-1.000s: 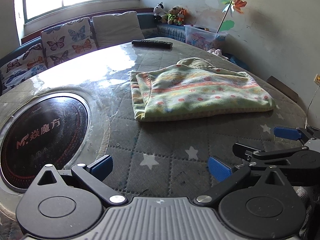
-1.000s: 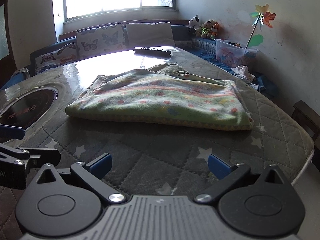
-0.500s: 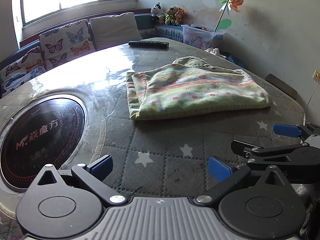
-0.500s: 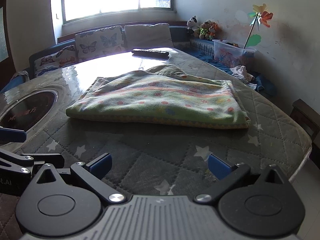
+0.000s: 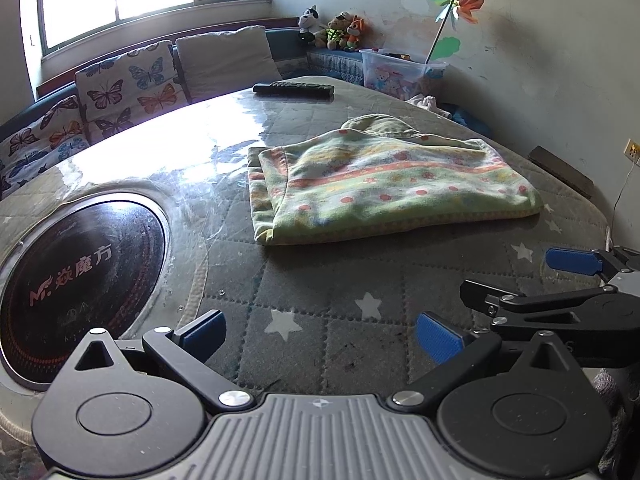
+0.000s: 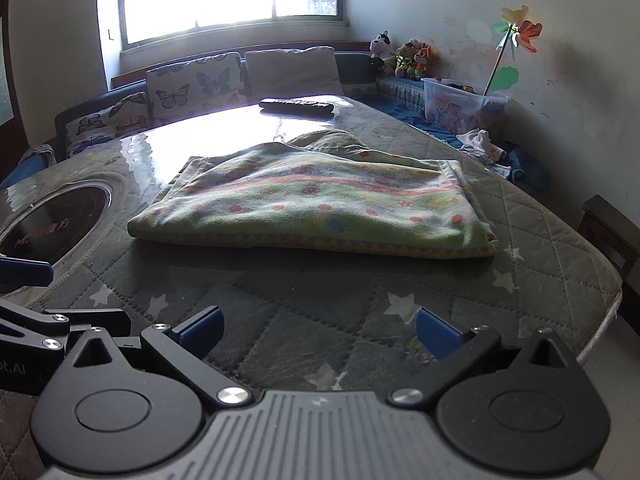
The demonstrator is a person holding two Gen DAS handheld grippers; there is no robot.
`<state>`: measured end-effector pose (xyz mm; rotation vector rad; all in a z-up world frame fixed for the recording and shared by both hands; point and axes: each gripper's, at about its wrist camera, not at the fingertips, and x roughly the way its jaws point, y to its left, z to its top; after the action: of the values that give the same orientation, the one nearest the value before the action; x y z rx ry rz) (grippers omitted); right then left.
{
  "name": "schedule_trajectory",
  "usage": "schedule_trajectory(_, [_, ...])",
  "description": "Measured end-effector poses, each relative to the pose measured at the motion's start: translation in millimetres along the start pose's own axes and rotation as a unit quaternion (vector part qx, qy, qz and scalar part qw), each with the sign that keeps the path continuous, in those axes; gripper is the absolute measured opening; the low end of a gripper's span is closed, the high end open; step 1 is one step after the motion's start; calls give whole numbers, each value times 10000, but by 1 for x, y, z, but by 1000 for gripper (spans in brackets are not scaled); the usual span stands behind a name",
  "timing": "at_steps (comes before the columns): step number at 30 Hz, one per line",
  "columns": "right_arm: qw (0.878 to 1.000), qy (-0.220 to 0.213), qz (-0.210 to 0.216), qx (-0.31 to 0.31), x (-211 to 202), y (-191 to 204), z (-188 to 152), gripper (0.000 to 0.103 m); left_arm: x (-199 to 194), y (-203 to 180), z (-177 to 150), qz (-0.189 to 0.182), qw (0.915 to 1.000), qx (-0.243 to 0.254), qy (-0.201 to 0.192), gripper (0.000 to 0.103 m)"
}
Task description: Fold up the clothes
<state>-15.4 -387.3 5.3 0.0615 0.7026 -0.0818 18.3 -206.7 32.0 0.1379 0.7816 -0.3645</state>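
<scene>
Toward the table's [image 5: 320, 300] far right corner, the garment [image 5: 384, 188] is laid flat in a thick rectangle, so the folding looks pretty much done. It's kept well apart from the cooktop [image 5: 76, 280] near the left edge and the remote [image 5: 294, 89] at the far edge. Both the left gripper [image 5: 318, 330] and right gripper [image 6: 318, 330] are held back over the near edge, jaws spread wide, nothing pinched, probably parked clear of the cloth.

Count of items, both wrist views.
One folded garment [image 5: 384, 184], one remote [image 5: 294, 89], three plush toys [image 5: 332, 28], one pinwheel [image 5: 456, 4], one storage bin [image 5: 396, 74], two grippers.
</scene>
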Motion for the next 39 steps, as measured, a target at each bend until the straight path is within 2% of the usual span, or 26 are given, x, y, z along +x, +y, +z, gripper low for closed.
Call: schedule_trajectory(39, [9996,200,-150,141,23,0,11,103,24,5,18,-69,9997,173,166,103])
